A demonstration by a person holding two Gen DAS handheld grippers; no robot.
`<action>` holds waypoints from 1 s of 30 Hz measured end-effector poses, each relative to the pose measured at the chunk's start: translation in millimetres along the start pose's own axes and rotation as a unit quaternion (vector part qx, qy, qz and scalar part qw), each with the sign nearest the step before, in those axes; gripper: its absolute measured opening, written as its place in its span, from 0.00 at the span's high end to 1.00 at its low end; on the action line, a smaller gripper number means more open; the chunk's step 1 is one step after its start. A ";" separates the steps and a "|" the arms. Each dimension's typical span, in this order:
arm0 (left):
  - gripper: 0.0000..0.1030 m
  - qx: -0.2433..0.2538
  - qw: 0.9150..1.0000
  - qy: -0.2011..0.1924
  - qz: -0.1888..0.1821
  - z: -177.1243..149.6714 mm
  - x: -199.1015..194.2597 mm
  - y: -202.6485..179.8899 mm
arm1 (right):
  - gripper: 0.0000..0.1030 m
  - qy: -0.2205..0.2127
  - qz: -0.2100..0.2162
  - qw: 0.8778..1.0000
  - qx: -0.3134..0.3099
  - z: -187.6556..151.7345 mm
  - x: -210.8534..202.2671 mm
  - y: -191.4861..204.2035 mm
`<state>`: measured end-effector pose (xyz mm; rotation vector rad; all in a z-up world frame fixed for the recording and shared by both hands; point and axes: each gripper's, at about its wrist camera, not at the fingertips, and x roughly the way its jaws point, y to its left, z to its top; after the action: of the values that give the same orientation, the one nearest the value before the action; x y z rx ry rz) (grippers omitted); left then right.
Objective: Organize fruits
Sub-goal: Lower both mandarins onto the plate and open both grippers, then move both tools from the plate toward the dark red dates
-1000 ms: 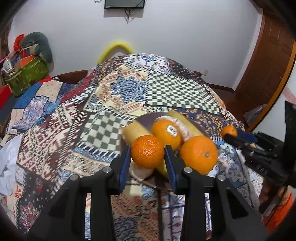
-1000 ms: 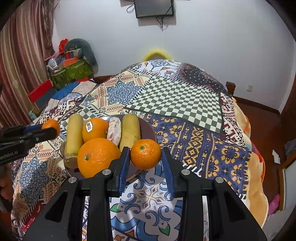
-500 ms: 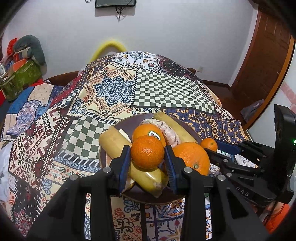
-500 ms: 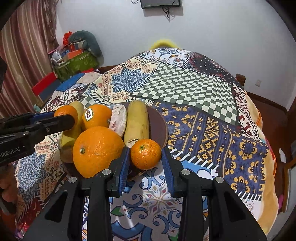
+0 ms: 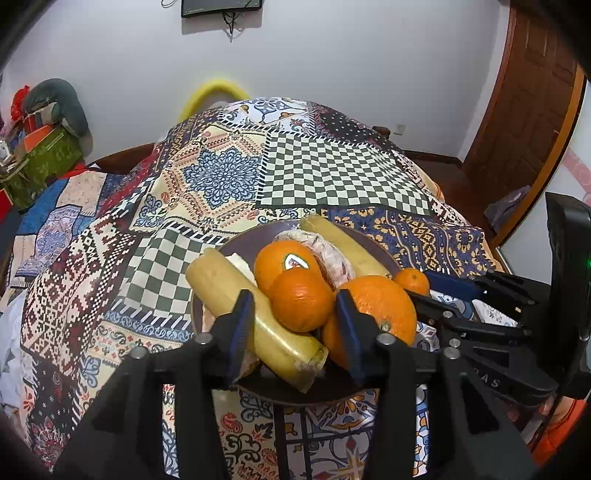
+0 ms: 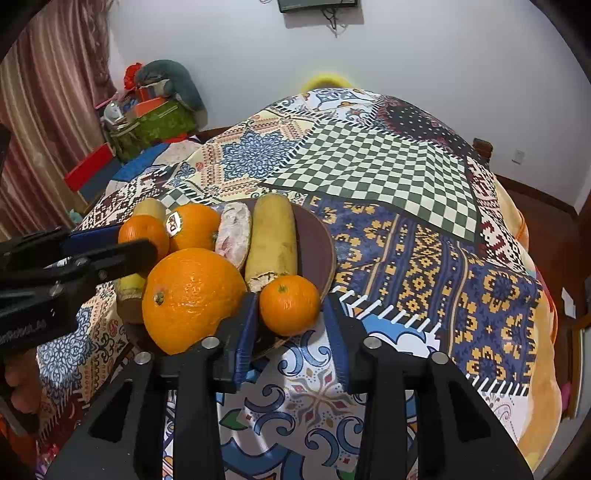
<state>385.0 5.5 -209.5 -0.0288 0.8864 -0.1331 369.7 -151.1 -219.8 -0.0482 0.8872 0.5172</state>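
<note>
- Left wrist view: a patchwork bedspread [image 5: 221, 177] of checkered, floral and geometric panels covers the bed; white wall behind, dark screen [image 5: 221, 7] mounted high, yellow curved hoop [image 5: 218, 92] at the bed's far edge, brown wooden door [image 5: 532, 92] at right, green patterned bag [image 5: 40, 162] with clutter at left.
- Round dark-brown plate [image 5: 391, 258] on the bedspread, holding two pale yellow cylindrical pieces [image 5: 255, 314], a pinkish wrapped piece [image 5: 332, 254], a stickered orange [image 5: 284, 262] and a large navel orange [image 5: 384, 306].
- Left gripper [image 5: 291, 314], black with blue pads: jaws opening, a gap showing on each side of the small mandarin orange [image 5: 301, 301] between them; this fruit rests on the pile at the plate's near-left.
- Same view only: the door, and the right gripper [image 5: 439, 291] seen from the side with a second small mandarin [image 5: 412, 280] between its fingers at the plate's right edge.
- Right wrist view only: striped reddish curtain [image 6: 33, 122] at left, wall socket [image 6: 519, 157] at right, a hand [image 6: 20, 387] at lower left.
- Right gripper in its own view [image 6: 290, 321]: jaws opening, pads standing just off the second small mandarin [image 6: 290, 304], which sits on the plate's near rim [image 6: 328, 254] beside the large navel orange [image 6: 192, 295].
</note>
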 end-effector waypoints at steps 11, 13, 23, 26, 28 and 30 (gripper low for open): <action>0.48 -0.014 1.000 -0.020 0.004 0.7 -31.8 6.3 | 0.59 -0.022 -0.008 1.000 0.004 2.6 -23.0 1.9; 0.48 -0.011 1.000 -0.025 0.008 -0.9 -41.1 5.0 | 0.59 -0.032 -0.014 0.999 0.001 2.9 -32.6 5.3; 0.48 -0.016 0.999 -0.048 0.007 -12.7 -95.0 -4.3 | 0.59 -0.078 -0.023 0.997 -0.005 -1.3 -89.3 24.3; 0.47 -0.013 0.998 -0.058 0.007 -16.5 -112.7 -9.7 | 0.59 -0.090 -0.022 0.996 -0.007 -7.0 -107.3 30.8; 0.46 -0.012 0.998 -0.063 0.009 -21.2 -124.1 -13.0 | 0.59 -0.097 -0.024 0.995 -0.010 -11.8 -119.0 36.2; 0.45 -0.012 0.998 -0.068 0.006 -27.0 -134.8 -16.3 | 0.59 -0.103 -0.027 0.994 -0.015 -17.0 -131.5 42.3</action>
<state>278.2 7.5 -121.4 -0.0535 0.7529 -0.1073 270.2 -172.3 -124.9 -0.0453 0.6743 0.4747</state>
